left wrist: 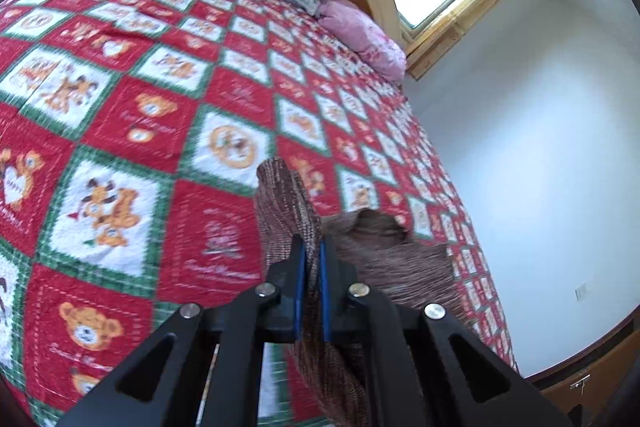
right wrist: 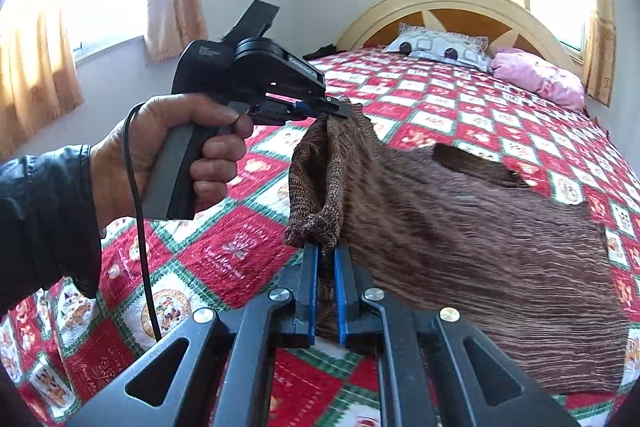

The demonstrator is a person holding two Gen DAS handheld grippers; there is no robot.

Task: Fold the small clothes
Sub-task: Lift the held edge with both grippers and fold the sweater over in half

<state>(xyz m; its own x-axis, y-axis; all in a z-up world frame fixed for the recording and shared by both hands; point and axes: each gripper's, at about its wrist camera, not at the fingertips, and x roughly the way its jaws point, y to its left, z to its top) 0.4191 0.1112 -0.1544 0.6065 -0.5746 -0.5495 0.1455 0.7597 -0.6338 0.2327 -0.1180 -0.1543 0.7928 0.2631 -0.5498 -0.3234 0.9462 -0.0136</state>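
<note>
Gripping brown knit garment [right wrist: 460, 227] | left tongs [right wrist: 332, 109] clamped on it | right tongs [right wrist: 326, 255] clamped on it | garment lifted above bed quilt [right wrist: 460, 107]

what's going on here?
A person is folding a brown knit garment on a bed with a red, white and green quilt, using a handheld gripper in each hand. The left gripper is shut on one edge of the garment, and the right gripper is shut on another part of that edge. The pinched edge hangs between them above the quilt, while the rest trails down onto the bed. No fold is laid down yet.
</note>
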